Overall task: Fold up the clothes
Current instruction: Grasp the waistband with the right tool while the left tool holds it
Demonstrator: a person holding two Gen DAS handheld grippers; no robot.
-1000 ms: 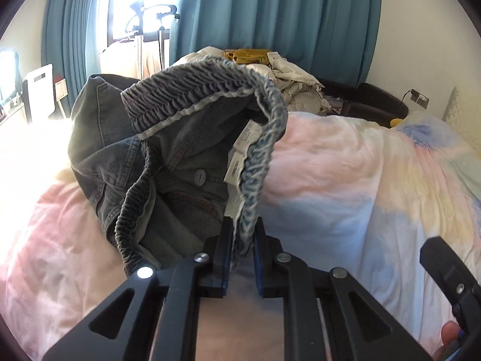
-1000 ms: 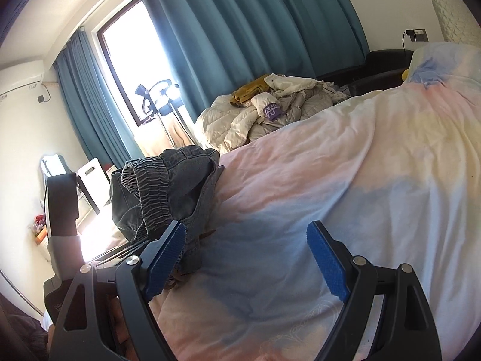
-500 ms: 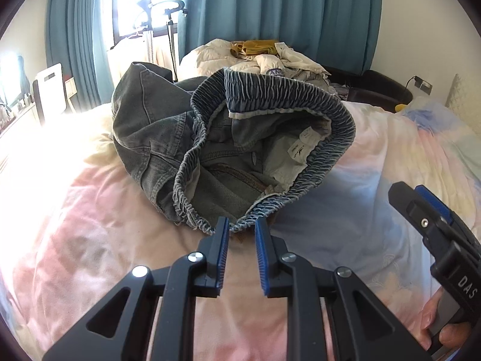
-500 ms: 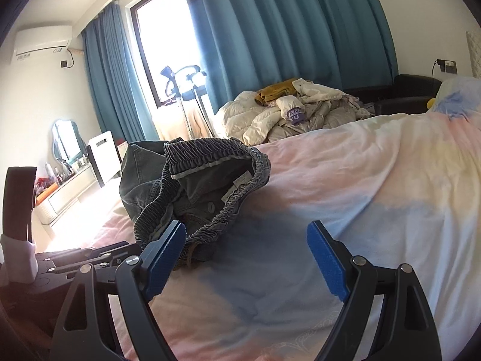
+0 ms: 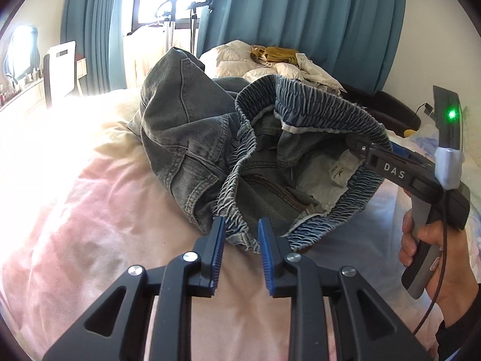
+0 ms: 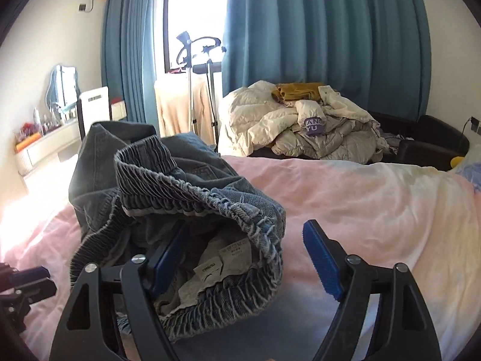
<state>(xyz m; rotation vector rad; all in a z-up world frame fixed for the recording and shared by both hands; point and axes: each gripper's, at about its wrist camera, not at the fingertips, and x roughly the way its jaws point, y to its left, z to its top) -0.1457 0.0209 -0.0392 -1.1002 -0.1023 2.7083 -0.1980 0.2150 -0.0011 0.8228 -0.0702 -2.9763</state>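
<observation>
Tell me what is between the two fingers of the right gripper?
The elastic waistband of the jeans lies between the closing jaws of the right gripper: one finger is inside the waist opening, the other outside. The right wrist view shows it.

Jeans (image 5: 192, 138) legs hidden under bunched denim; label (image 6: 210, 270) print too small to read.

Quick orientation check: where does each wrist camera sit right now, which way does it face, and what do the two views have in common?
Left wrist: on the left gripper, facing the jeans on the bed; its jaws are opening at the waistband's near edge. The right gripper and the hand holding it show at right.
Right wrist: on the right gripper, facing curtains and a laundry pile; its jaws are closing astride the waistband, not pressing it yet.
Shared: jeans, bed, curtains, laundry pile.
</observation>
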